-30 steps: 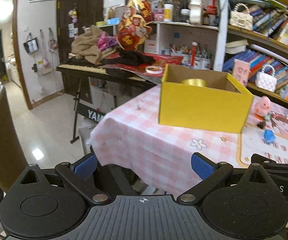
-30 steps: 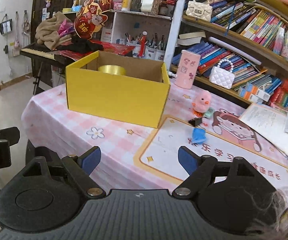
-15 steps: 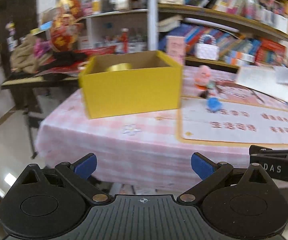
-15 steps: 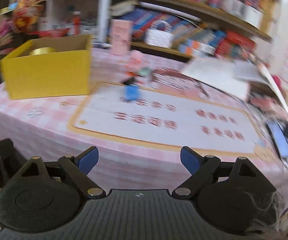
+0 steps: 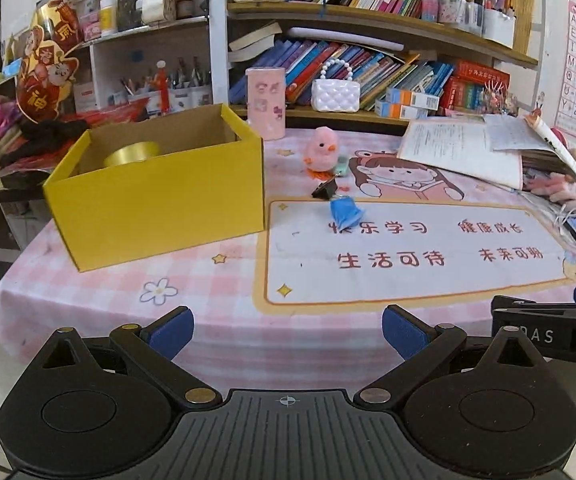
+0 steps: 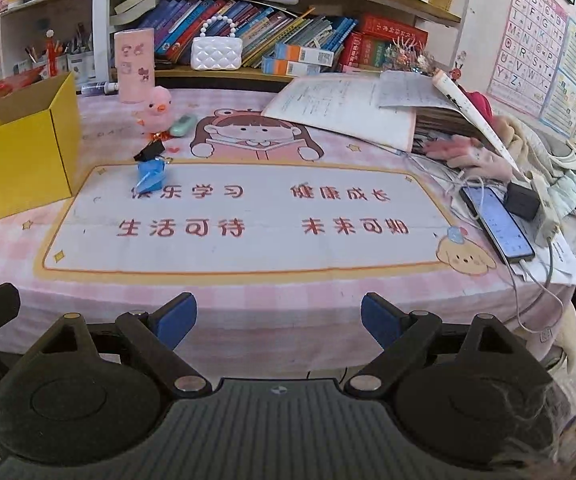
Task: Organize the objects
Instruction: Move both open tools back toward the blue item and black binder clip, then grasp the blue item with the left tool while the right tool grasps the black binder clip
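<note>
An open yellow box (image 5: 156,196) (image 6: 20,156) stands on the left of the table, with a gold tape roll (image 5: 132,153) inside. Right of it lie a pink chick toy (image 5: 321,152) (image 6: 156,110), a small mint-green object (image 6: 183,125), a black binder clip (image 5: 325,189) (image 6: 150,151) and a blue crumpled object (image 5: 345,211) (image 6: 150,176). My left gripper (image 5: 288,330) is open and empty, off the table's near edge. My right gripper (image 6: 278,318) is also open and empty, facing the mat's middle. Neither touches anything.
A printed mat (image 6: 248,216) covers the pink checked tablecloth. Papers and books (image 6: 352,108) pile at the back right; a phone (image 6: 496,220), charger and cables lie at the right edge. A pink cylinder (image 5: 266,102) and white bag (image 5: 335,94) stand before the bookshelf.
Both views have swung right, from the box and keyboard side to face the table squarely. The box now sits at the left. Both grippers stay open and empty.
</note>
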`<action>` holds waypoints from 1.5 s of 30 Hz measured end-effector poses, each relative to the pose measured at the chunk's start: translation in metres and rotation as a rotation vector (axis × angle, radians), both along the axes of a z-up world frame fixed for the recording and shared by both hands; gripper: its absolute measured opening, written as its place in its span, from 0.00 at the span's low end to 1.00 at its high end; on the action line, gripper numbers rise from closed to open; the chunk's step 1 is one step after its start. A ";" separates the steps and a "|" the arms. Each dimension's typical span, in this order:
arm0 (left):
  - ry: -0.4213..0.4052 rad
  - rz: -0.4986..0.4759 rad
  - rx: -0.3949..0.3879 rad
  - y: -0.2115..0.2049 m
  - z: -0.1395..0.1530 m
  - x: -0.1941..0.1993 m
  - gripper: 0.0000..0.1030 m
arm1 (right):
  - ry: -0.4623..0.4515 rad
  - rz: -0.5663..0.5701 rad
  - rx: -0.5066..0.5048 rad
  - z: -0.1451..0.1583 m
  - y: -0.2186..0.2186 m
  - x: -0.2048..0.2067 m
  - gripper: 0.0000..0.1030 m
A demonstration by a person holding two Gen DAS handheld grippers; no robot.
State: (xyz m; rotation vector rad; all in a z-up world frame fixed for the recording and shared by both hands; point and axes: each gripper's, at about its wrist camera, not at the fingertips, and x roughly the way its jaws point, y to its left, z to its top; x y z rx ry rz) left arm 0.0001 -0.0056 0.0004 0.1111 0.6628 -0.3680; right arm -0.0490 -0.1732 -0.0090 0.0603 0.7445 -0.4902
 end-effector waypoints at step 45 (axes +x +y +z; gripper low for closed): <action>0.186 0.172 -0.005 -0.155 -0.048 0.199 0.57 | -0.099 0.402 -0.053 0.007 -0.132 0.185 0.62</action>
